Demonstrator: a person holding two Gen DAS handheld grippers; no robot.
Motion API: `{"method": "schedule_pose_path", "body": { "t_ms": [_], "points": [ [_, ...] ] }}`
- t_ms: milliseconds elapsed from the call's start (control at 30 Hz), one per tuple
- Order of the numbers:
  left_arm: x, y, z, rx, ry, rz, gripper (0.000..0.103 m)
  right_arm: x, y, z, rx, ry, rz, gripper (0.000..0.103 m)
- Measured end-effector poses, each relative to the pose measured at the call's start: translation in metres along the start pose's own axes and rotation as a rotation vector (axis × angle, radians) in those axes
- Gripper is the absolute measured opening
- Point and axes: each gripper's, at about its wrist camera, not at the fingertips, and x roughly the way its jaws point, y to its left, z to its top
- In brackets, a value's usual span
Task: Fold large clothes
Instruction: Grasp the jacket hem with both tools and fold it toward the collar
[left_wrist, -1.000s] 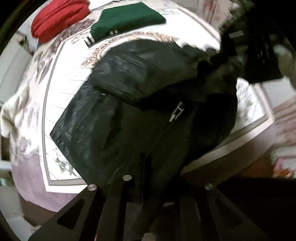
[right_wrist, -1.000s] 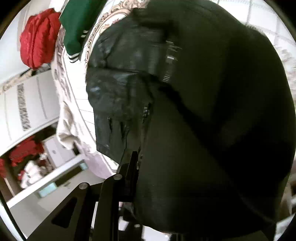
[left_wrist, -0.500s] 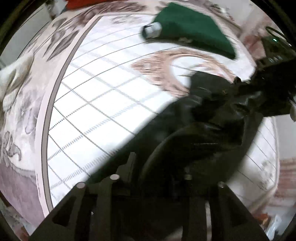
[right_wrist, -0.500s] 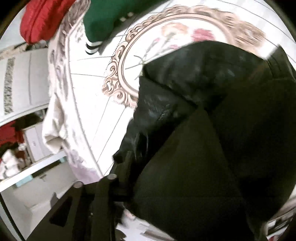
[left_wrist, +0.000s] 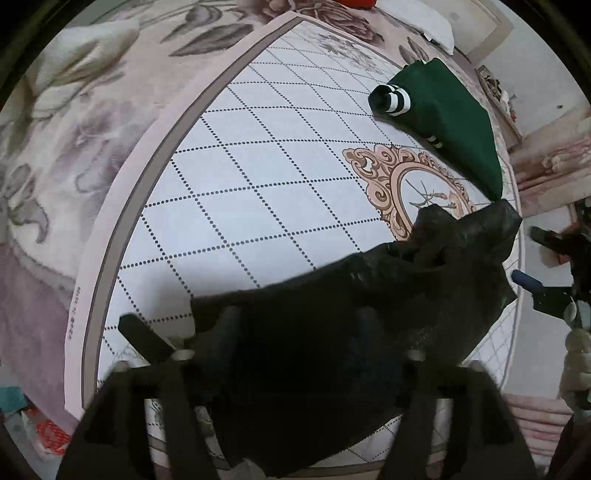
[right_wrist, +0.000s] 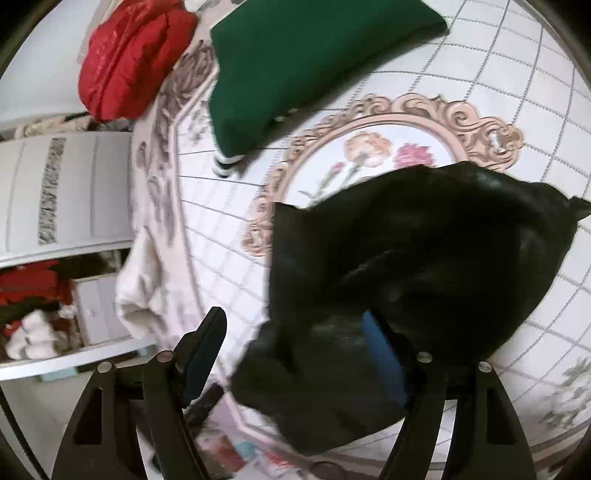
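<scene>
The black jacket (left_wrist: 388, 295) lies bunched on the patterned bedspread (left_wrist: 258, 184), at its near edge, partly over the ornate floral medallion (right_wrist: 388, 147) printed at the centre of the cloth.

In the left wrist view, the left gripper (left_wrist: 273, 332) has its 2 fingers spread wide. The left finger (left_wrist: 142, 338) shows clear of the fabric, above the dotted grid of the bedspread; the right one is hidden by the jacket. The garment lies heaped over the gap between them, and nothing is pinched. At the far right edge of this view the right gripper (left_wrist: 554, 266) shows, small and partly cut off.

In the right wrist view, the right gripper (right_wrist: 295, 343) is likewise spread wide. Its left finger (right_wrist: 205, 347) stands free, apart from the jacket; its right finger, with a blue pad (right_wrist: 380, 354), touches the dark cloth, which piles up against it and spills into the gap. The fingers do not close on it.

A folded green garment (right_wrist: 306, 59) with white-striped cuffs rests on the far part of the bedspread, well apart from the jacket. A red padded garment (right_wrist: 129, 59) lies to the left of it, at the far left.
</scene>
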Motion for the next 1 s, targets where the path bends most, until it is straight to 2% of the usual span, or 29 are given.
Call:
{"method": "schedule_pose_path", "body": {
  "t_ms": [33, 67, 100, 133, 233, 300, 433, 567, 867, 1000],
  "points": [
    [0.002, -0.007, -0.002, 0.001, -0.012, 0.004, 0.082, 0.008, -0.003, 0.003, 0.003, 0.005, -0.017, 0.065],
    [0.009, -0.014, -0.004, -0.001, -0.014, 0.005, 0.085, 0.016, -0.005, 0.006, -0.009, 0.001, -0.024, 0.049],
    [0.015, -0.02, -0.005, -0.01, -0.001, 0.012, 0.086, 0.029, -0.004, 0.012, -0.041, 0.001, -0.048, 0.04],
    [0.025, -0.026, -0.006, -0.021, 0.017, 0.02, 0.086, 0.044, -0.004, 0.019, -0.068, -0.004, -0.091, 0.038],
    [0.048, -0.047, -0.005, -0.044, 0.032, 0.017, 0.086, 0.093, -0.012, 0.038, -0.09, 0.024, -0.19, 0.038],
    [0.067, -0.055, -0.003, -0.048, 0.042, 0.048, 0.086, 0.105, -0.016, 0.045, -0.064, 0.023, -0.2, 0.038],
    [0.096, -0.055, 0.0, -0.038, 0.058, 0.11, 0.086, 0.102, -0.016, 0.045, -0.051, 0.024, -0.198, 0.038],
    [0.102, -0.053, 0.001, -0.03, 0.055, 0.118, 0.089, 0.103, -0.02, 0.049, -0.066, 0.038, -0.187, 0.038],
    [0.11, -0.046, 0.004, -0.038, 0.053, 0.113, 0.093, 0.113, -0.017, 0.053, -0.074, 0.061, -0.221, 0.039],
    [0.108, -0.041, 0.005, -0.036, 0.051, 0.097, 0.096, 0.104, -0.02, 0.057, -0.035, 0.105, -0.16, 0.044]
  ]
}}
